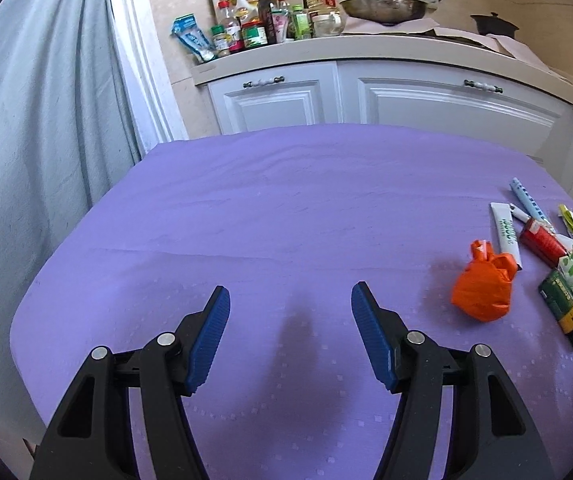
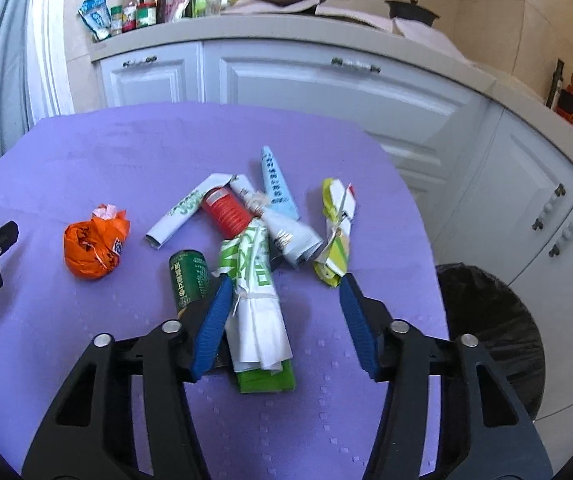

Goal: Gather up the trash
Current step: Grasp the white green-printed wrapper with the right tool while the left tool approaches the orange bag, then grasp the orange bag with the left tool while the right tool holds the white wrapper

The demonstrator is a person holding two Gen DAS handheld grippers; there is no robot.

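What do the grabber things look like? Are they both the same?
Yes, they match. The left gripper and the right gripper each have two black plastic arms with round silver bolts. Their fingers are flat blue pads with little ridges. White lettering shows on the left one's side. No sleeves or cables show.

The left gripper (image 1: 290, 300) hung tilted downward over the near left part of the table (image 1: 246, 200), its blue-padded jaws spread wide with nothing between them. The right gripper (image 2: 286, 292) was angled down over the near right part of the table, close to its right edge. Its jaws stood apart around a rolled white and green wrapper (image 2: 256, 312); the left pad (image 2: 212, 326) lay against the wrapper, the right pad (image 2: 356, 326) clear of it.
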